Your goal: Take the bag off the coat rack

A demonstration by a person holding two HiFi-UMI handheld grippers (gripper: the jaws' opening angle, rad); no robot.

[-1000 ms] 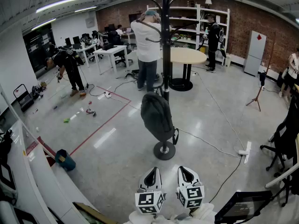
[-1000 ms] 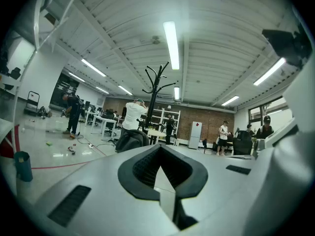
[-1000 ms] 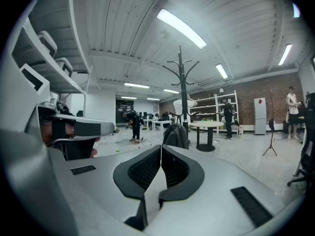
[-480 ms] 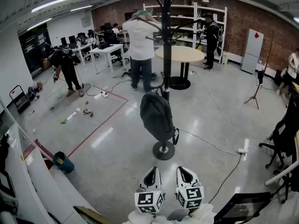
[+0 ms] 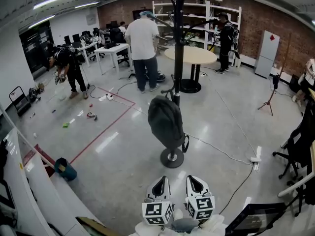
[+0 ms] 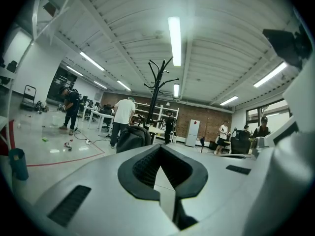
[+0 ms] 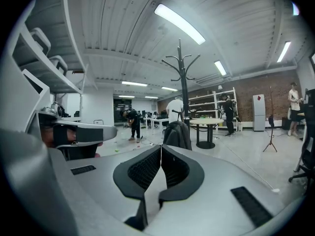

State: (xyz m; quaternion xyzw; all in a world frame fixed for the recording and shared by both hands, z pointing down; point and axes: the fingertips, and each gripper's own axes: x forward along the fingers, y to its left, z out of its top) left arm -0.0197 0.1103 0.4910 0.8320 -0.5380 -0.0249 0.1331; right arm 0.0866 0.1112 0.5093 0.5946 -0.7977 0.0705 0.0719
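A dark grey backpack (image 5: 166, 122) hangs low on a black coat rack (image 5: 177, 58), just above the rack's round base (image 5: 172, 158). My left gripper (image 5: 160, 183) and right gripper (image 5: 195, 182) sit side by side at the bottom of the head view, short of the base, both shut and empty. In the left gripper view the backpack (image 6: 132, 138) and the coat rack (image 6: 154, 92) lie ahead beyond the left gripper (image 6: 160, 147). Past the right gripper (image 7: 161, 147) in its own view I see the backpack (image 7: 177, 134) and the coat rack (image 7: 184, 87).
A round table (image 5: 191, 57) stands behind the rack, and a person in a white shirt (image 5: 141, 43) is to its left. A cable and power strip (image 5: 256, 160) lie on the floor at right, a teal bin (image 5: 66, 168) at left, a chair (image 5: 299, 146) at far right.
The person in the white shirt has stepped left, away from the rack pole. Both grippers stay where they were, and the backpack hangs unmoved.
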